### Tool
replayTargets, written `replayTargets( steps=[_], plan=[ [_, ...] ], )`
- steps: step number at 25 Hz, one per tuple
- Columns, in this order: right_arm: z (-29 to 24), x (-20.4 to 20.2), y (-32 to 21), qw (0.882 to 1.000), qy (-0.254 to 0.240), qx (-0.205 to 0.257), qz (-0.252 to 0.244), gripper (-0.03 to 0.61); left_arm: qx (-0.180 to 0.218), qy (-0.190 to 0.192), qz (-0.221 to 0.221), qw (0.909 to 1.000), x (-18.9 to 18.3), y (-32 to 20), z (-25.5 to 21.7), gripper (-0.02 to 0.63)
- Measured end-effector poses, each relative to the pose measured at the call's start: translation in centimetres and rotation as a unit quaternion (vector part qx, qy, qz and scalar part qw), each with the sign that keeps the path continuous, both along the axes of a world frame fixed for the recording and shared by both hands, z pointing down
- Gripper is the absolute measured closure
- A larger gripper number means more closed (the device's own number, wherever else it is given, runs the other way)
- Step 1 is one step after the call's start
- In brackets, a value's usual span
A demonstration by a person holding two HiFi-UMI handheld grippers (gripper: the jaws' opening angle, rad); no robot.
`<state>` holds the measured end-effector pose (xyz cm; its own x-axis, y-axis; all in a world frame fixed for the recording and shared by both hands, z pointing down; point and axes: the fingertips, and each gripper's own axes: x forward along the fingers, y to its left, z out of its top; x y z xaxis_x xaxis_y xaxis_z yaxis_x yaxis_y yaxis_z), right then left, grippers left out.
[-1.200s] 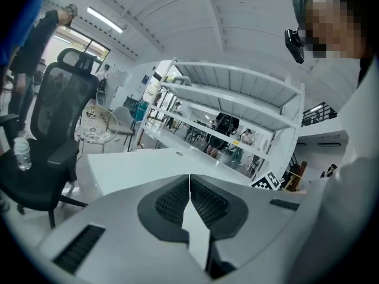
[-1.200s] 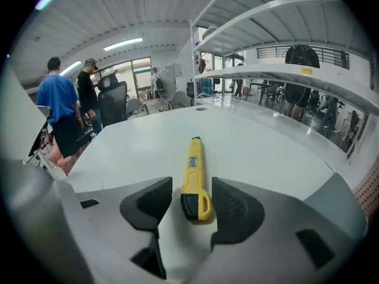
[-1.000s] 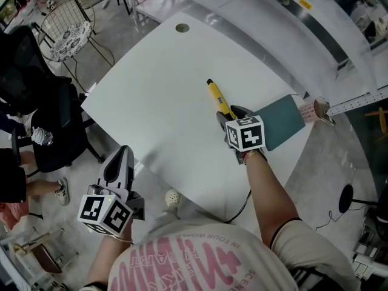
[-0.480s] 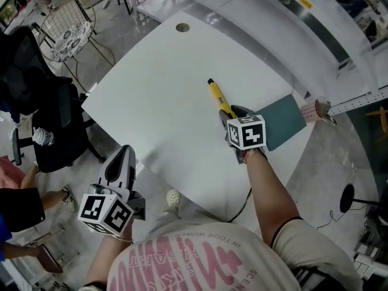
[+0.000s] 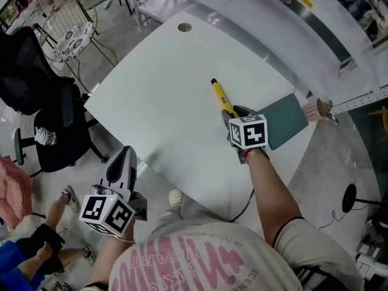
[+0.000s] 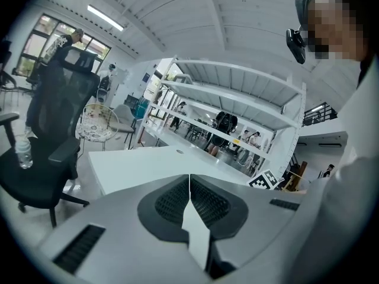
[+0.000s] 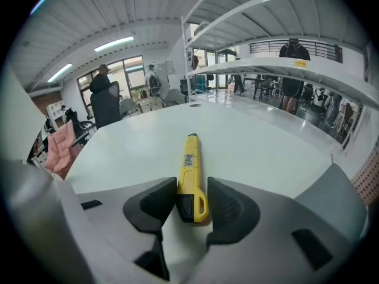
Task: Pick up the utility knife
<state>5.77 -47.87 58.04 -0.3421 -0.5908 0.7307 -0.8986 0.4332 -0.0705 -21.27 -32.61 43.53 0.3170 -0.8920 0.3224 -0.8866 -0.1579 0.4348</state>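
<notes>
A yellow utility knife (image 5: pixel 221 97) lies on the white table (image 5: pixel 163 90), its tip pointing away from me. My right gripper (image 5: pixel 232 113) sits over the knife's near end. In the right gripper view the knife (image 7: pixel 190 170) lies between the dark pads (image 7: pixel 151 206). Its jaws have just been closing, and both pads now press on the black rear end of the knife. My left gripper (image 5: pixel 124 156) hangs off the table's near left edge. Its pads (image 6: pixel 172 201) meet with nothing between them.
A teal mat (image 5: pixel 285 121) lies on the table just right of the right gripper. A black office chair (image 5: pixel 42 96) with a water bottle (image 5: pixel 45 137) stands at the left, a white wire chair (image 5: pixel 66 26) behind it. People stand on the floor at the lower left.
Both grippers and the knife keep their places. The people on the floor at the left have shifted towards the bottom corner of the head view.
</notes>
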Motion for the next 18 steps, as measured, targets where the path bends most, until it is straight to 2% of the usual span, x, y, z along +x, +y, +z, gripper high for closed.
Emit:
replayTargets(
  steps=[18],
  plan=[
    [-1.1,0.3,2.1,1.0,-0.02,-0.011,0.017,0.403,0.007,0.009,0.001,0.9999,0.8,1.4,-0.8,0.589]
  ],
)
